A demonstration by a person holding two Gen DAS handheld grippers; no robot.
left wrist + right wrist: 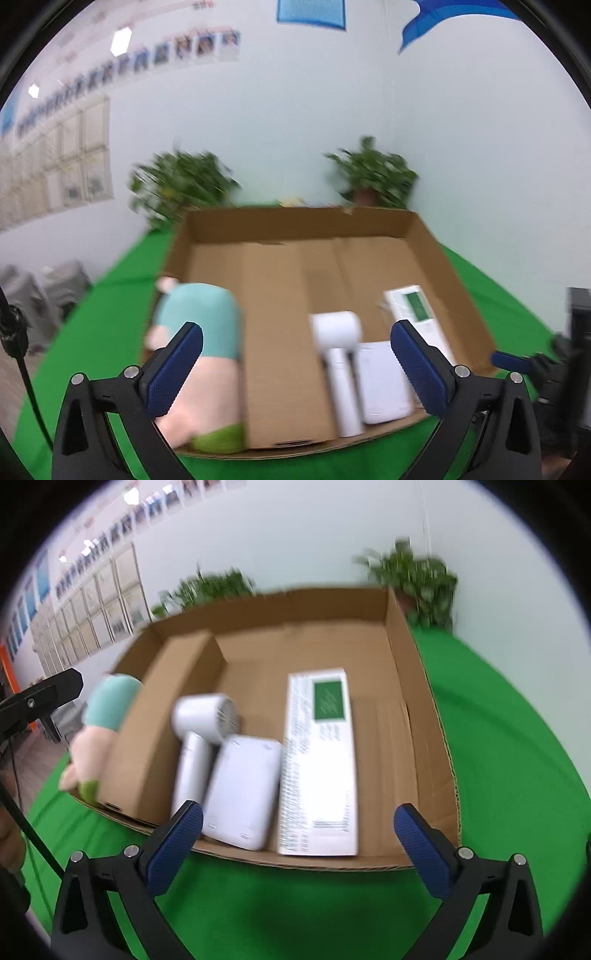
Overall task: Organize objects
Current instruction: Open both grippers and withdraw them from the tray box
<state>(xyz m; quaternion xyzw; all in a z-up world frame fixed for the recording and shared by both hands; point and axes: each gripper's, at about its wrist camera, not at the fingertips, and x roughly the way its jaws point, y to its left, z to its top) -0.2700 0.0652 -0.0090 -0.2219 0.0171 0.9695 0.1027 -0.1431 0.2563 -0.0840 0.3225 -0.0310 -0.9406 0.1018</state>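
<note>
A shallow cardboard box (288, 225) (424, 716) lies on a green cloth. In it lie a white handheld fan (338, 350) (201, 731), a white flat device (382, 384) (240, 790) and a long white carton with a green patch (415, 310) (319, 760). A plush doll in teal and pink (201, 354) (101, 723) lies at the box's left side. My left gripper (295, 365) is open and empty above the box's near edge. My right gripper (297, 845) is open and empty, just short of the box's near wall.
Green cloth (498, 738) covers the table around the box. Two potted plants (181, 181) (375, 177) stand behind the box against the pale wall. The other gripper shows at the right edge of the left wrist view (517, 360).
</note>
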